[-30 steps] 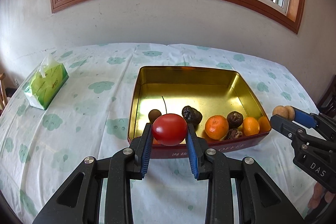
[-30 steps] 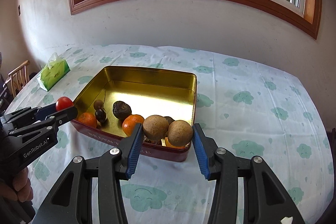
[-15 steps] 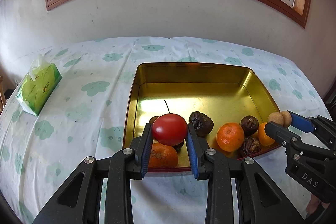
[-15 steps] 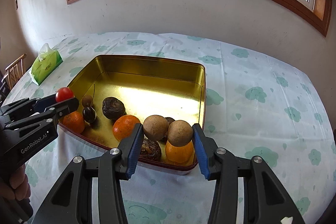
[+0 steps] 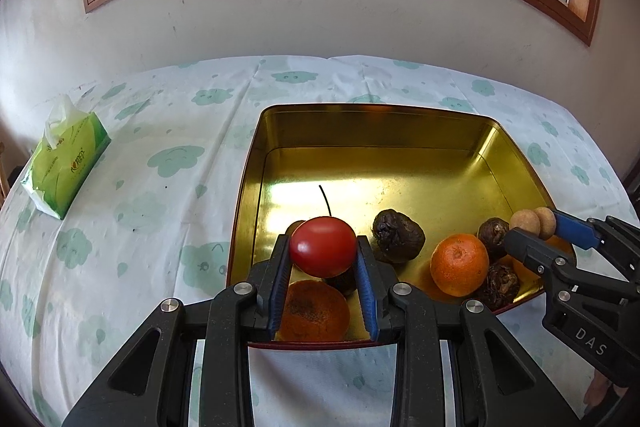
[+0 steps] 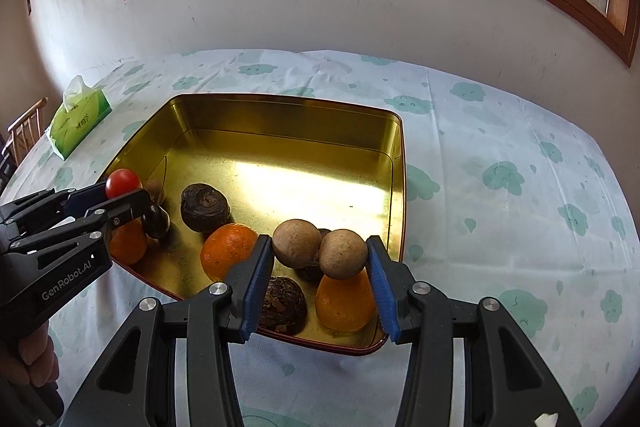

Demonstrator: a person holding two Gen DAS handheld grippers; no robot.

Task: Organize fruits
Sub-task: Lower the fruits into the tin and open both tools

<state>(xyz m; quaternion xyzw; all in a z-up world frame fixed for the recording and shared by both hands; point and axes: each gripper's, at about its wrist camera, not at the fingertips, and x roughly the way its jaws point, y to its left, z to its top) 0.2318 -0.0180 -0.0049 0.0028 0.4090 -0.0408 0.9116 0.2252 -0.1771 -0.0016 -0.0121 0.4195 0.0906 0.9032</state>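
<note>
A gold tin tray (image 5: 384,131) with red outer walls lies on the cloth-covered table. My left gripper (image 5: 323,247) is shut on a red tomato (image 5: 322,246), held over the tray's near left corner above an orange (image 5: 314,311). My right gripper (image 6: 320,254) is shut on two tan round fruits (image 6: 297,243) side by side, over the tray's near right corner. In the tray lie oranges (image 6: 228,251), dark wrinkled fruits (image 6: 204,202) and a small dark fruit with a stem. Each gripper shows in the other's view: the left gripper (image 6: 124,193), the right gripper (image 5: 534,227).
A green tissue pack (image 5: 66,163) lies at the table's far left. The tablecloth (image 6: 500,179) is white with green cloud prints. A wooden chair (image 6: 24,131) stands off the left edge. A wall and window rise behind the table. A hand (image 6: 36,359) holds the left gripper.
Both grippers have moved forward and down, from in front of the tray's near wall to over its near corners. Each keeps its fruit.
</note>
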